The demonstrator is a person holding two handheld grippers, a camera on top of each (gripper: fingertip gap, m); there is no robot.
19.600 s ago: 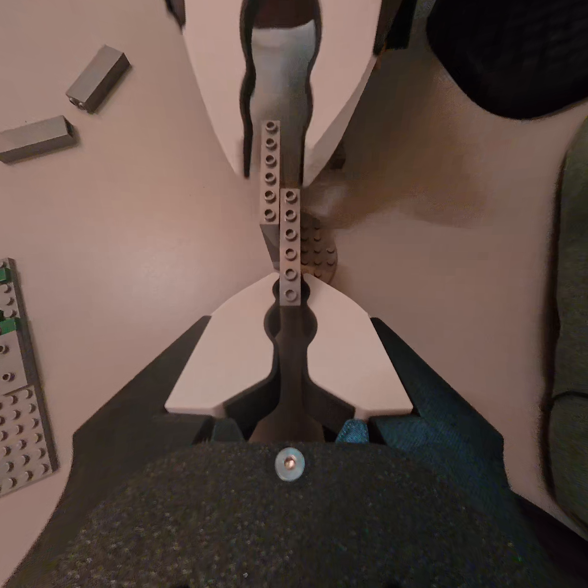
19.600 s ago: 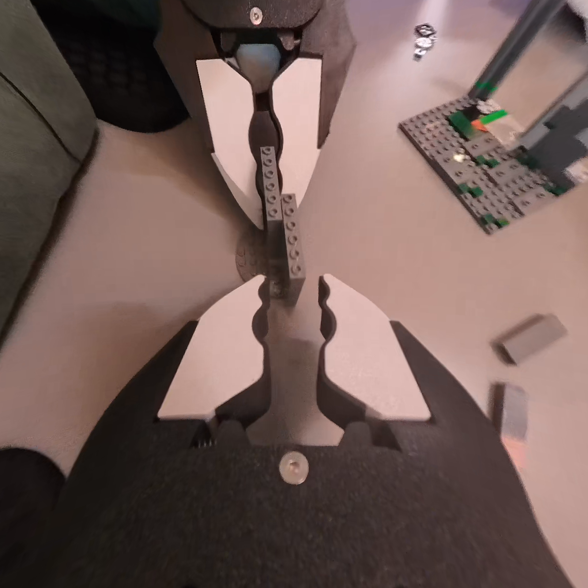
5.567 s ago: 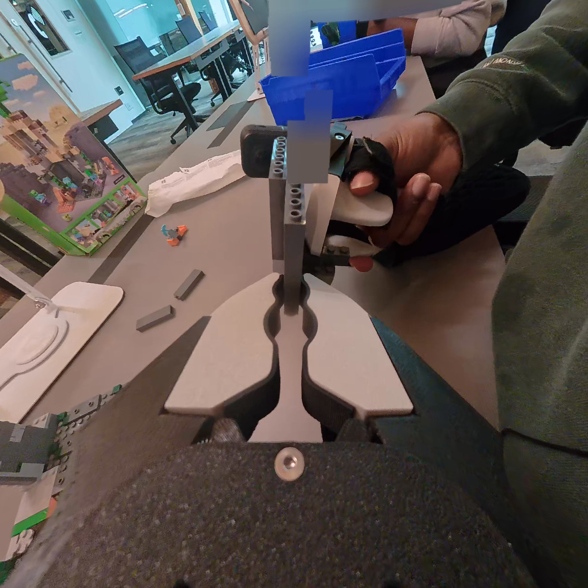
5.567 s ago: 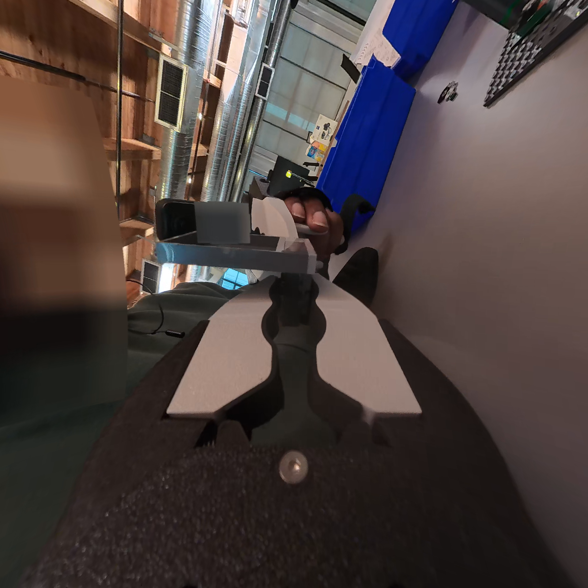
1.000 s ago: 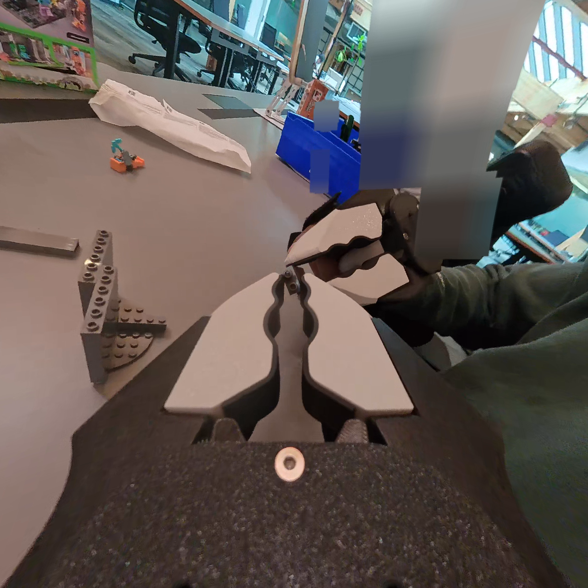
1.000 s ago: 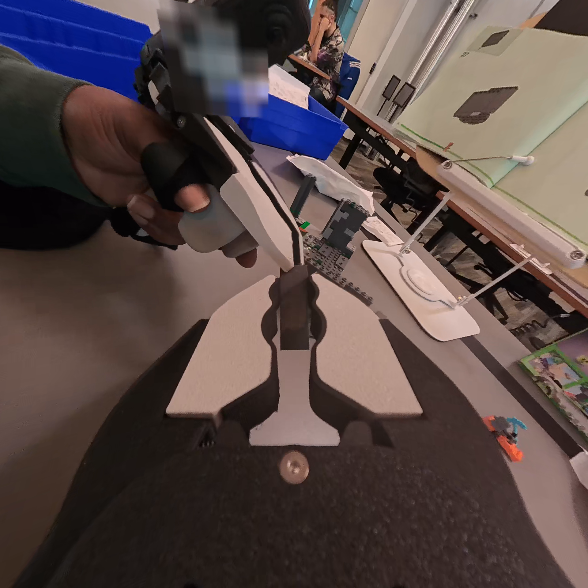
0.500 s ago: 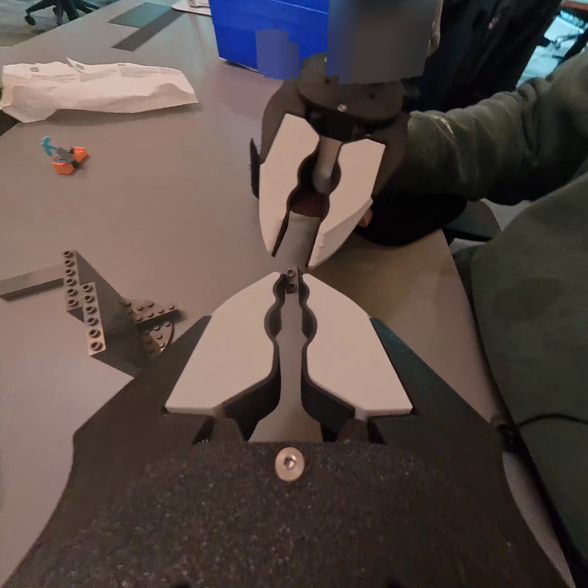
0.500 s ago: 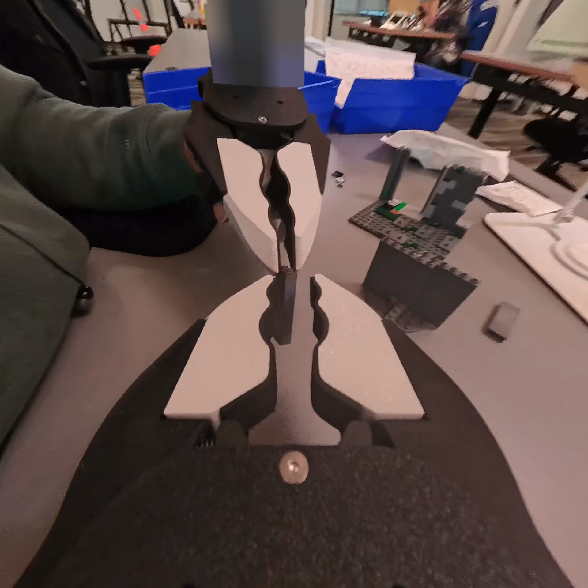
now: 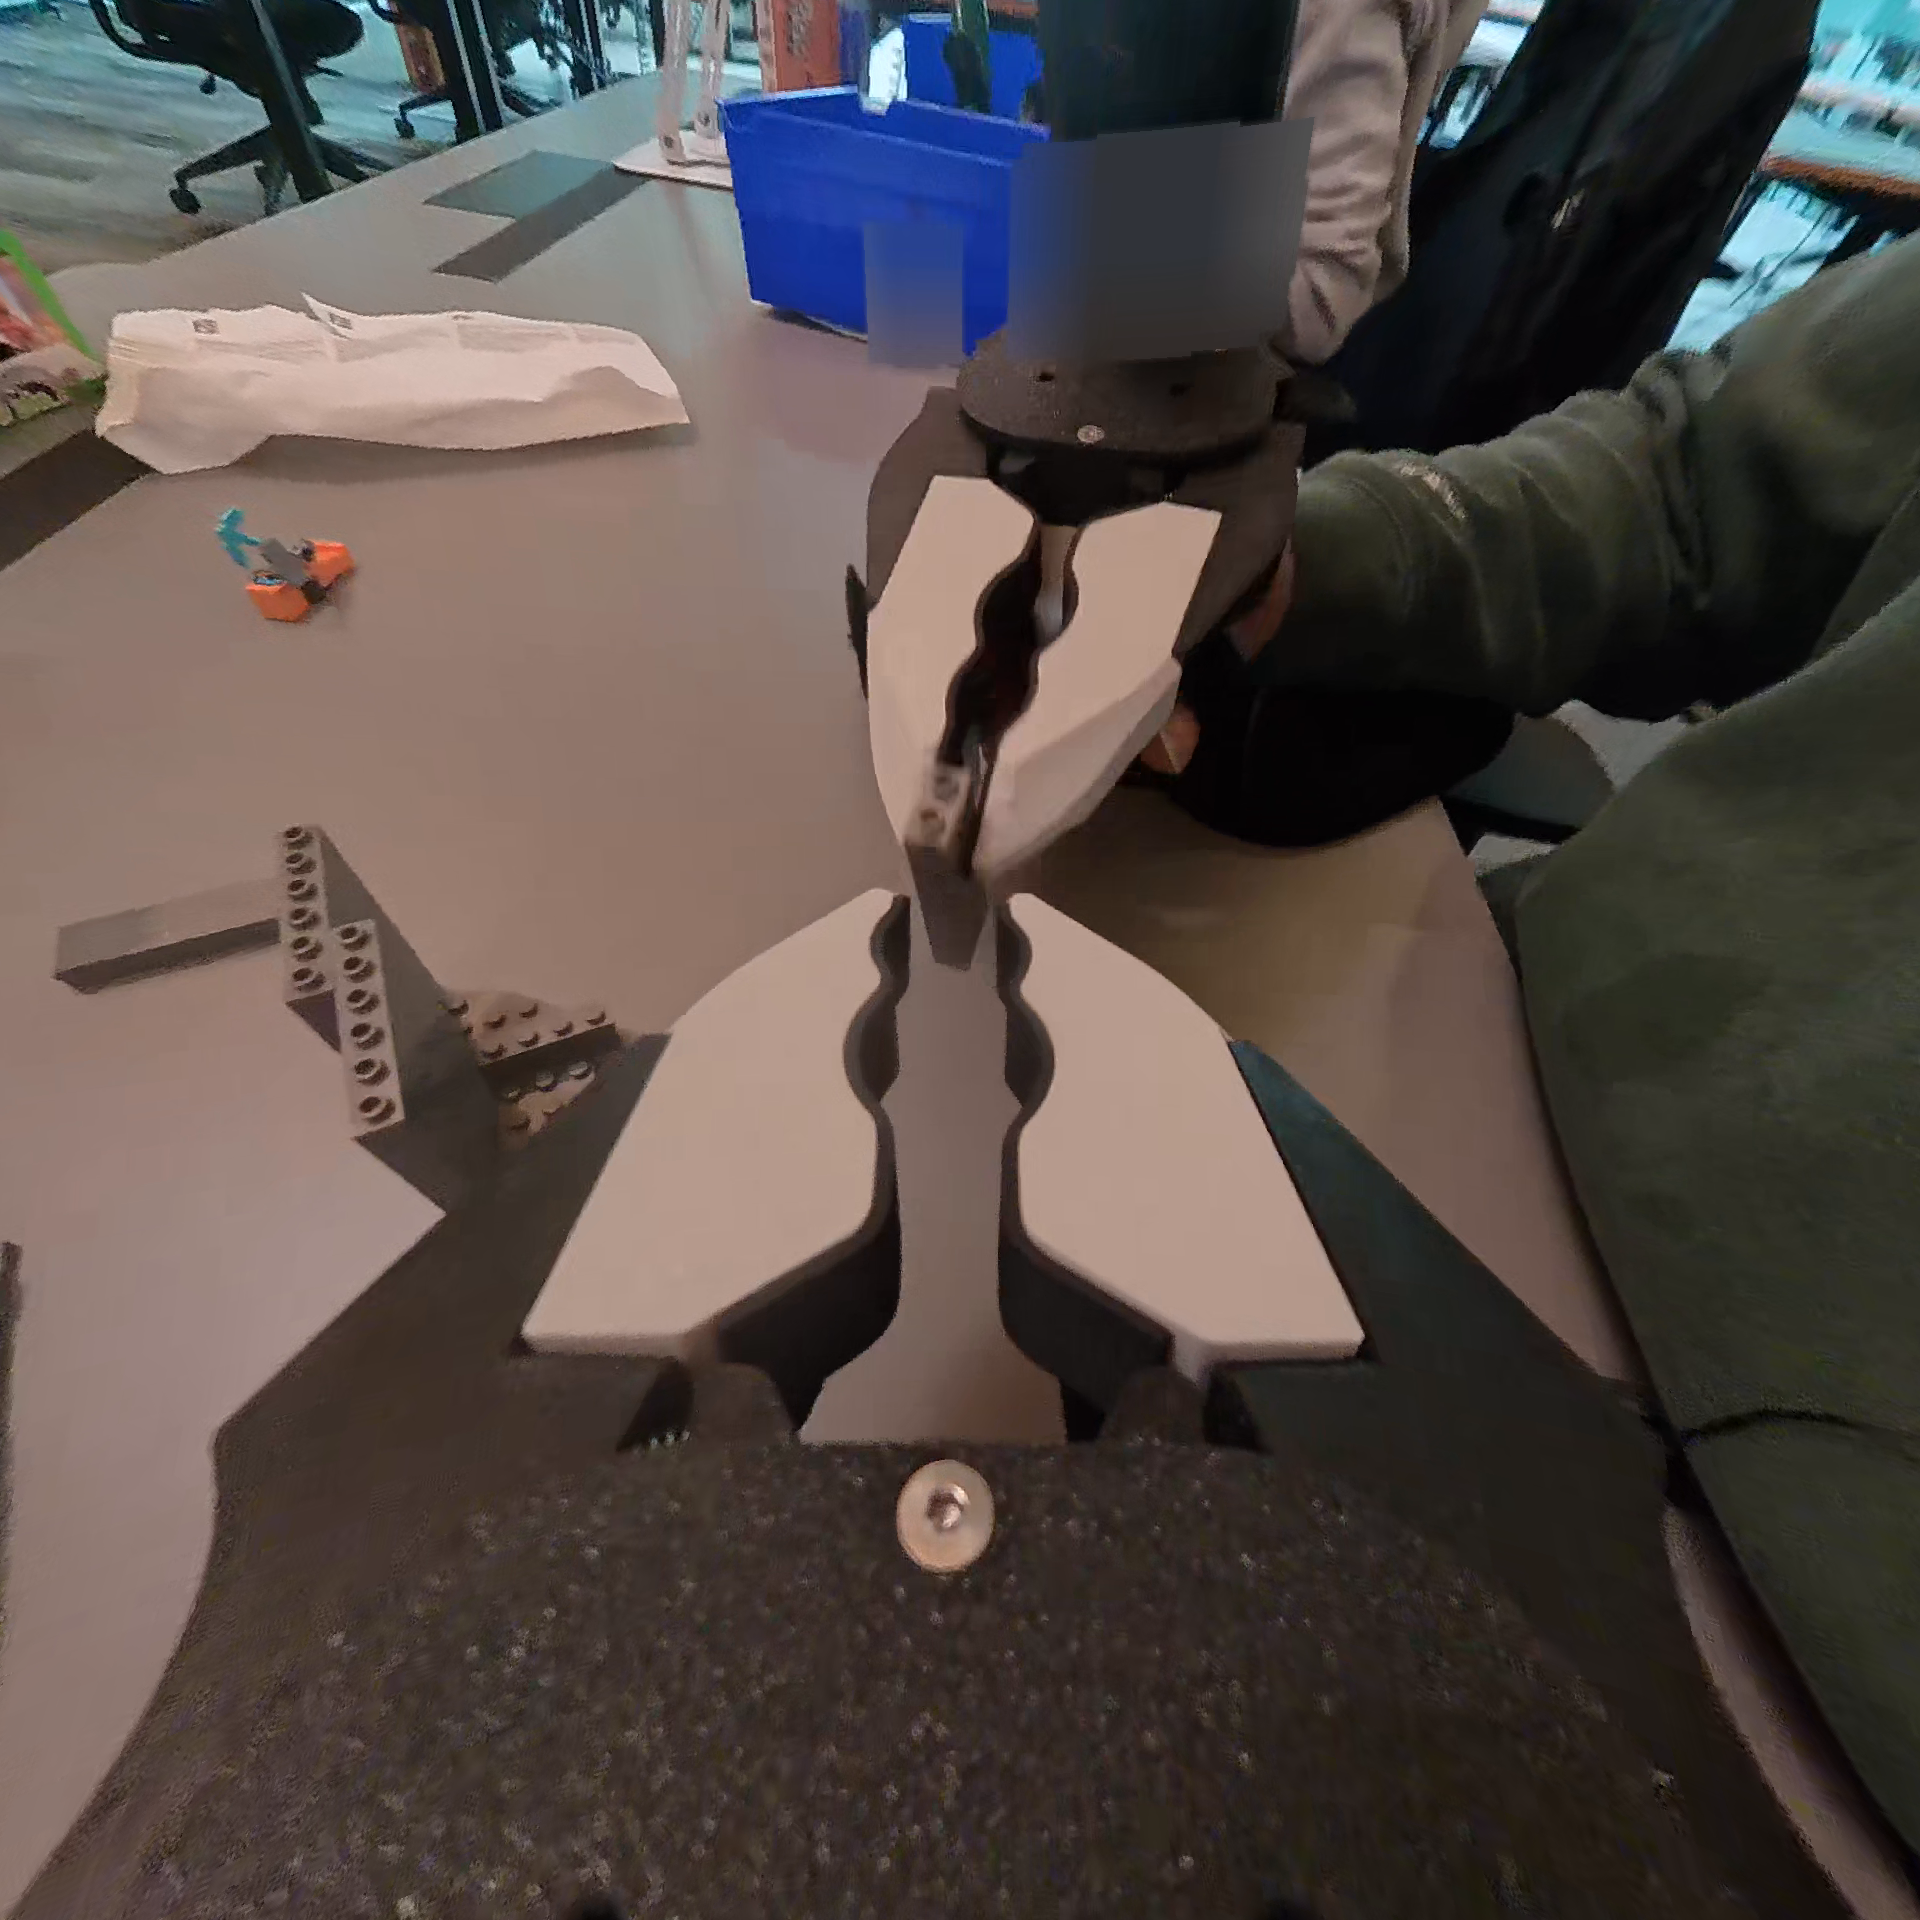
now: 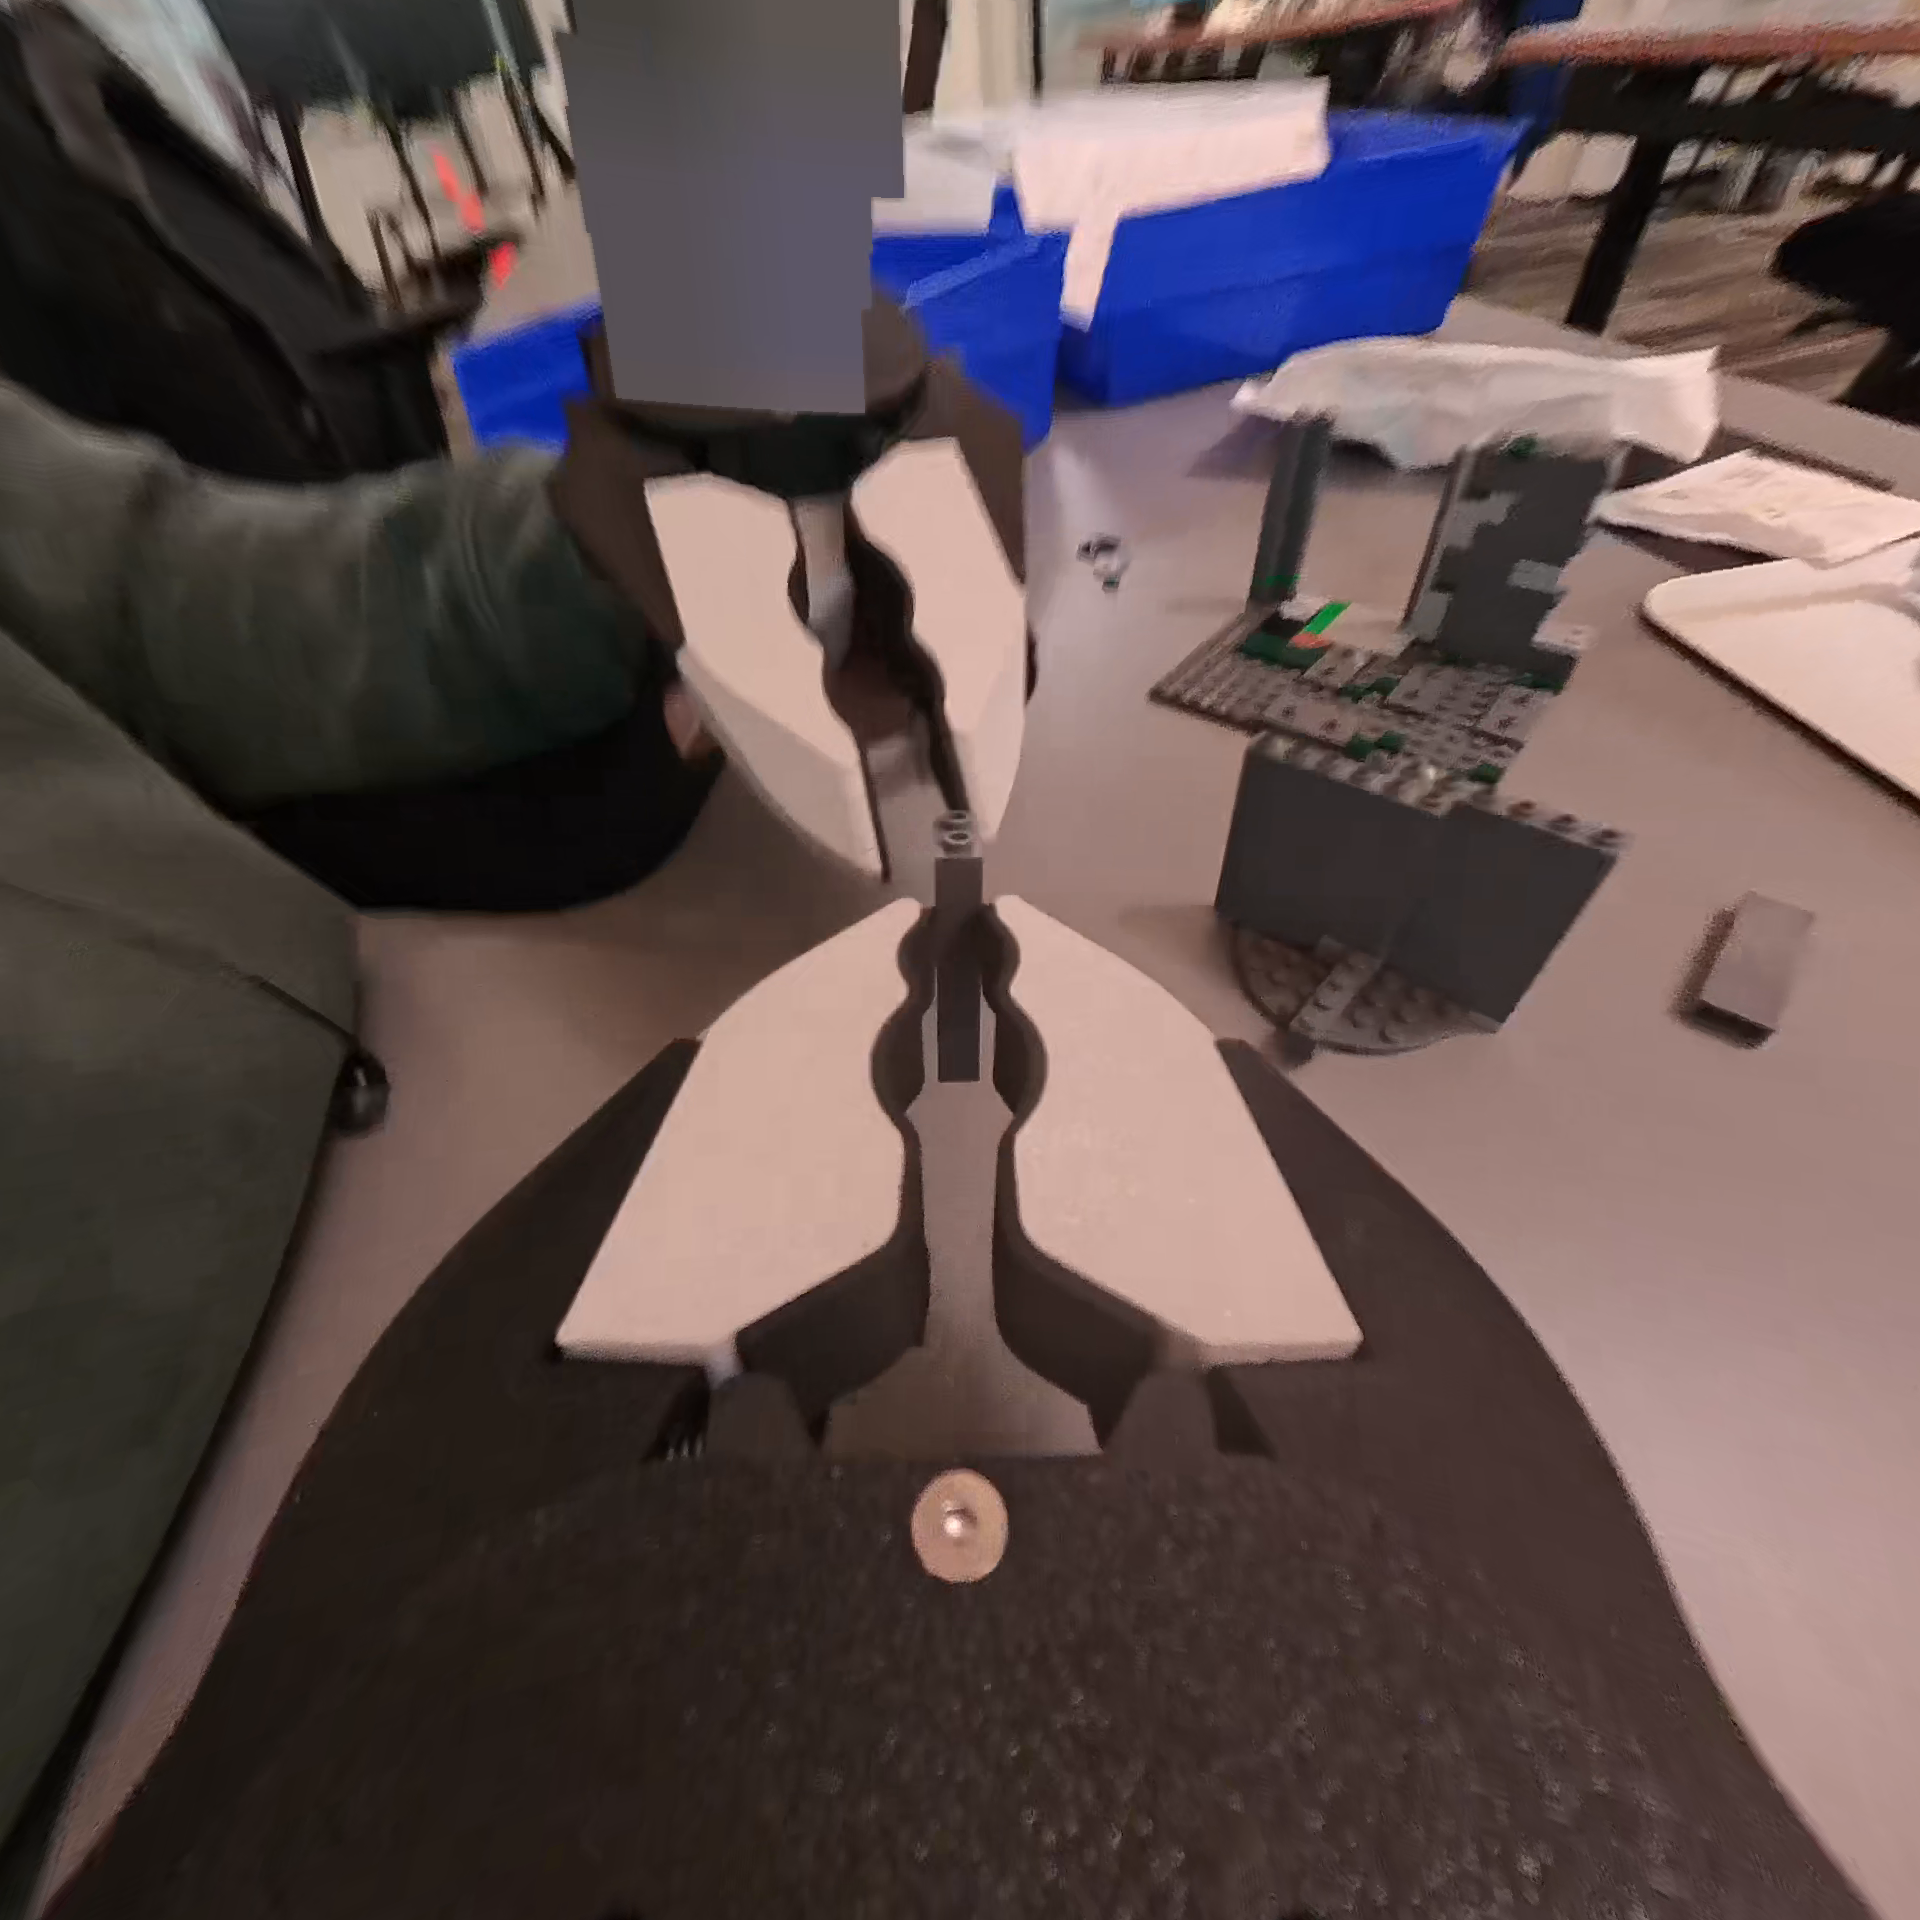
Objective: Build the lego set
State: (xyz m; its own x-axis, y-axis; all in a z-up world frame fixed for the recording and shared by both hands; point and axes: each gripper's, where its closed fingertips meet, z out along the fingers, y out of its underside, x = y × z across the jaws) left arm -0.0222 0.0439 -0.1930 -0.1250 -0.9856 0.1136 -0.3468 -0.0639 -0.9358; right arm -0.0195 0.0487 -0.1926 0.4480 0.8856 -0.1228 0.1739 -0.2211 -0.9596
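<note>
A grey tabletop (image 9: 582, 707) is seen. On it are laid a crumpled white paper bag (image 9: 384, 374), a small orange figure (image 9: 286, 566), a blue bin (image 9: 883, 197), a stepped grey brick assembly (image 9: 364, 1008), a loose grey brick (image 10: 1745, 966) and a larger grey-green build (image 10: 1434, 675).

Holding the left gripper (image 9: 948, 920) low, with its two fingers a little apart and not pinching. Pointing the right gripper (image 10: 956, 914) straight at it, tip to tip, almost touching. Squeezing a thin grey brick (image 10: 958, 987) between the right fingers, with the brick's far end poking into the left gap. Reaching in from each side with arms in green sleeves (image 9: 1507, 582). Showing only a bit of the right hand (image 9: 1242, 623) behind its gripper.
</note>
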